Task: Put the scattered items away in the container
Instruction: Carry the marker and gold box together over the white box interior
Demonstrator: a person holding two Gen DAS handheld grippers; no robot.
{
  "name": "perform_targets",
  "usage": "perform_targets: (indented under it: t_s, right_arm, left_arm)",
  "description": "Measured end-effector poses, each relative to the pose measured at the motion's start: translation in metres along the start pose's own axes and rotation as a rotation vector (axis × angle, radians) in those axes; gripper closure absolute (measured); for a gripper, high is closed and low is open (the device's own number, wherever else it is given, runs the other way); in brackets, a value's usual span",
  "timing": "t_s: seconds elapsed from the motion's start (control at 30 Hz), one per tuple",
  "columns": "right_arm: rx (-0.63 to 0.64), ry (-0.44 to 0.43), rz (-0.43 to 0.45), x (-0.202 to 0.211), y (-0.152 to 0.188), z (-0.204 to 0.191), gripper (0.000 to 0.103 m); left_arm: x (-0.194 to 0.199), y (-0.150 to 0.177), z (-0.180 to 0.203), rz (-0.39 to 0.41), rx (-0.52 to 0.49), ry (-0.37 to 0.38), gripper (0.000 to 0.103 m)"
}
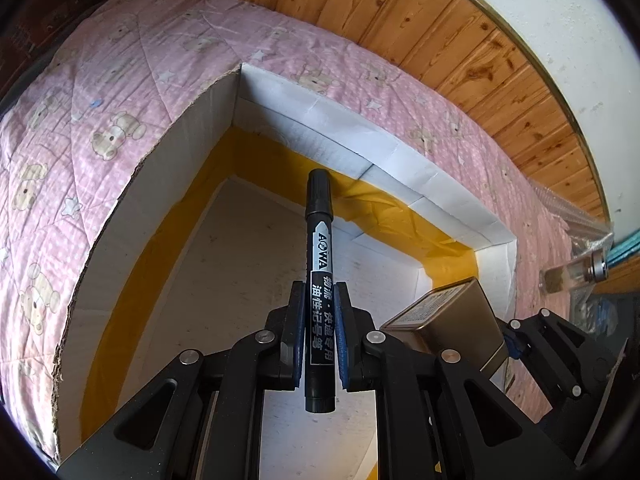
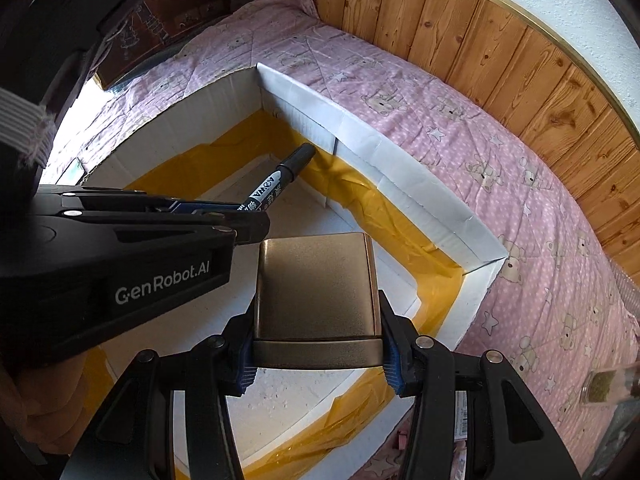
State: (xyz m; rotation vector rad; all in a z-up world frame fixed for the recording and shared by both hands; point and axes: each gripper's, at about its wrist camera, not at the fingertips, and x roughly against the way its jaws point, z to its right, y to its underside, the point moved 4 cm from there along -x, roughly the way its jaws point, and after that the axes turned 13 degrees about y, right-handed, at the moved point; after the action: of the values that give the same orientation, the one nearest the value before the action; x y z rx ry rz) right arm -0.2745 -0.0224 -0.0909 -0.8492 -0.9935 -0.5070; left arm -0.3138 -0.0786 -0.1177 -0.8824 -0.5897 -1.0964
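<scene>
While angled down over box (image 1: 400, 184), left gripper (image 1: 319, 300) pinches marker (image 1: 319, 240) (right gripper (image 2: 318, 344) clamps tin (image 2: 316, 292)).

You are working over a bed (image 1: 132, 92) covered with a pink quilt (image 2: 520, 240) printed with bears and stars. An open white box (image 1: 400, 168) sits directly on the quilt; its inner seams are lined with yellow tape (image 2: 400, 220). Near the bed's right edge a small glass bottle (image 1: 576, 274) with a metal cap lies on its side on the quilt, well apart from the box. The bed runs along a wood-panelled wall (image 2: 500, 40).
</scene>
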Motion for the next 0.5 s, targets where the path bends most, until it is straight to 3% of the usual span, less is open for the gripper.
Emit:
perform_targets:
  t_s: [0.5]
  right_arm:
    - [0.127,0.048,-0.114,-0.026,-0.003,-0.007,0.052]
  left_arm:
    - [-0.012,0.006,-0.015,-0.066,0.047,-0.044,0.089]
